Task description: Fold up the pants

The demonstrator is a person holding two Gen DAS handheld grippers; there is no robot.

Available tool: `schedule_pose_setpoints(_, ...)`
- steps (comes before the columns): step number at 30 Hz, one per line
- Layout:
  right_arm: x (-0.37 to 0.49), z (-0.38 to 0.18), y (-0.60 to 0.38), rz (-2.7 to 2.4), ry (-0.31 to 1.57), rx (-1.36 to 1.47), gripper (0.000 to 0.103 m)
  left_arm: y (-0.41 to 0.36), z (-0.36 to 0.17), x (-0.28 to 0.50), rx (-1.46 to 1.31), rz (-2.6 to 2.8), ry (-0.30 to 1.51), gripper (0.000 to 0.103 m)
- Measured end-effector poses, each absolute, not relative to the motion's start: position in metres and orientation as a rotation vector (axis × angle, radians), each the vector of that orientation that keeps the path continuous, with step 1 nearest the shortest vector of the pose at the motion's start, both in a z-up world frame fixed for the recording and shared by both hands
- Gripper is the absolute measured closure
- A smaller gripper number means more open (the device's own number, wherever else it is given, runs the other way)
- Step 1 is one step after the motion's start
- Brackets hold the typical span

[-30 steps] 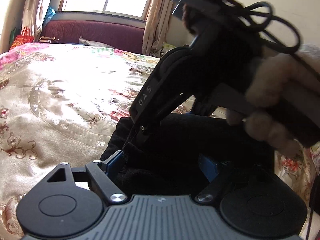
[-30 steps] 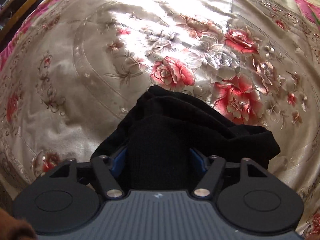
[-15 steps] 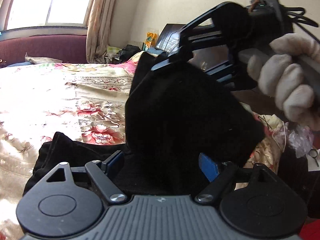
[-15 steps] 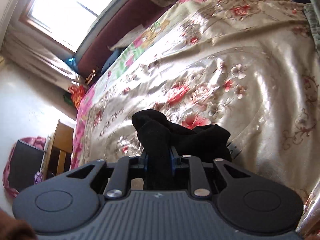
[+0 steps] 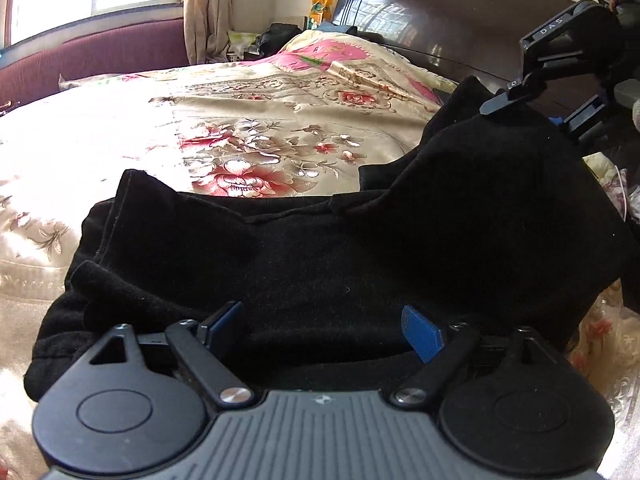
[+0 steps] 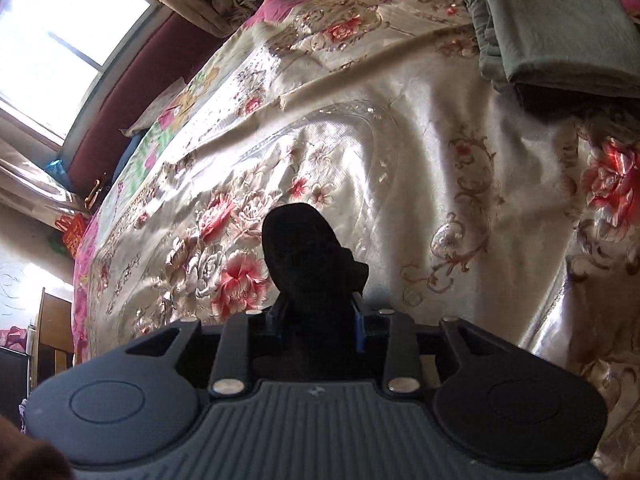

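The black pants [image 5: 320, 256] lie bunched on the flowered bedspread [image 5: 120, 140]. My left gripper [image 5: 320, 332] is open, its blue pads wide apart low over the near edge of the pants. My right gripper [image 6: 318, 316] is shut on a bunch of the black pants [image 6: 304, 248] and holds it up above the bed. In the left wrist view the right gripper [image 5: 532, 92] is at the upper right, lifting that end of the pants off the bed.
A folded grey-green cloth [image 6: 556, 20] lies on the bed at the upper right. A dark wooden headboard [image 5: 440, 12] stands behind the bed. A window [image 6: 60, 40] and a maroon bench [image 5: 92, 56] are at the far side.
My right gripper has closed on the pants and lifted that end up and to the right. My left gripper stays open over the near edge and has turned toward the headboard.
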State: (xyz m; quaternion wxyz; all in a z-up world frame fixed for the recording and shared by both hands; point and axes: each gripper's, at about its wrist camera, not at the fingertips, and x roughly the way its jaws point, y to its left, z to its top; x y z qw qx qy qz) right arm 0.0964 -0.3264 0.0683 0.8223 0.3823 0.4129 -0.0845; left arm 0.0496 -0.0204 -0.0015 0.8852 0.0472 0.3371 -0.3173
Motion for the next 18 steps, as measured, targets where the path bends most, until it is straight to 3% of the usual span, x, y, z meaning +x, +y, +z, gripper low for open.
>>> schedule_pose_setpoints(2, 0.092, 0.064, -0.333, -0.166, 0.892, 0.782, 0.047, -0.02, 0.0, 0.052, 0.086, -0.661, 0.703, 0.005)
schedule_pose_setpoints(10, 0.064, 0.036, -0.375, 0.003, 0.837, 0.83, 0.031, -0.017, -0.001, 0.055, 0.076, -0.642, 0.713, 0.005)
schedule_pose_setpoints(12, 0.067, 0.024, -0.378, 0.081, 0.832, 0.796, 0.022, -0.021, -0.001, 0.055, 0.085, -0.631, 0.72, 0.004)
schedule_pose_setpoints(16, 0.075, -0.009, -0.384, 0.175, 0.913, 0.735, 0.018, -0.033, -0.001, 0.058, 0.131, -0.606, 0.739, 0.003)
schedule_pose_setpoints(17, 0.077, -0.018, -0.386, 0.178, 0.934, 0.724, 0.019, -0.035, 0.0, 0.058, 0.143, -0.603, 0.744, 0.003)
schedule_pose_setpoints(18, 0.078, -0.028, -0.388, 0.18, 0.947, 0.725, 0.026, -0.037, 0.0, 0.059, 0.157, -0.601, 0.751, 0.003)
